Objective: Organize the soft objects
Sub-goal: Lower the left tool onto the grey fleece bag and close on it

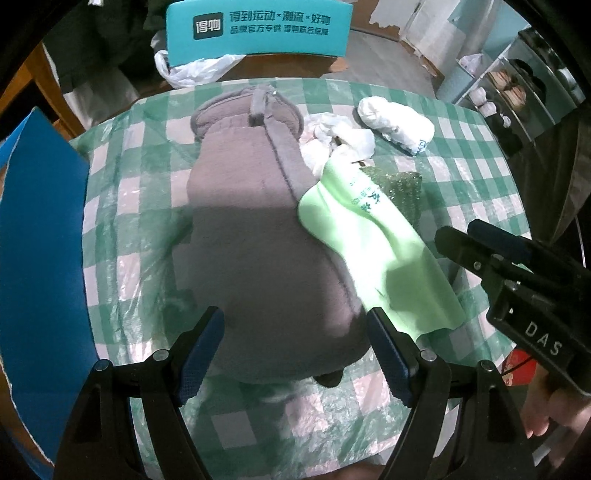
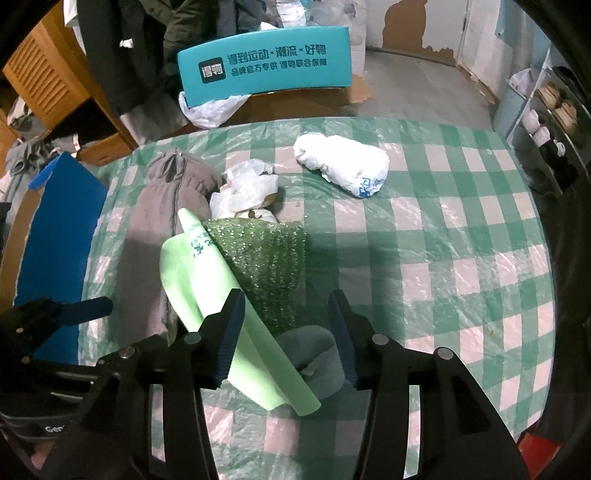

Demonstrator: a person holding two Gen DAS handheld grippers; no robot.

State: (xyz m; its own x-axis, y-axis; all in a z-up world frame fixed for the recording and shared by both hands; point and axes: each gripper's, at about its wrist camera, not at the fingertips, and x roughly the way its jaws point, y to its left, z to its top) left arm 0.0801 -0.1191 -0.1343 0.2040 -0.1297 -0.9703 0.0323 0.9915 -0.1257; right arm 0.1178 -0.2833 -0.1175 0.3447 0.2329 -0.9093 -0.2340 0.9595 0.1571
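Observation:
A grey fleece garment (image 1: pixel 258 229) lies lengthwise on the green checked tablecloth (image 1: pixel 461 177); it also shows in the right wrist view (image 2: pixel 155 221). A light green plastic bag (image 1: pixel 369 240) lies across its right edge, over green bubble wrap (image 2: pixel 266 254). My left gripper (image 1: pixel 295 354) is open, its fingers on either side of the garment's near end. My right gripper (image 2: pixel 288 339) is open, straddling the green bag's near end (image 2: pixel 258 350) and a grey cuff (image 2: pixel 317 362). The right gripper also shows at the right of the left wrist view (image 1: pixel 480 251).
A crumpled white plastic bag (image 2: pixel 247 188) and a rolled white bag (image 2: pixel 343 162) lie further back. A blue board (image 1: pixel 40 236) stands at the table's left edge. A teal printed box (image 1: pixel 258 29) is behind the table. Shelves with shoes (image 2: pixel 554 122) stand at right.

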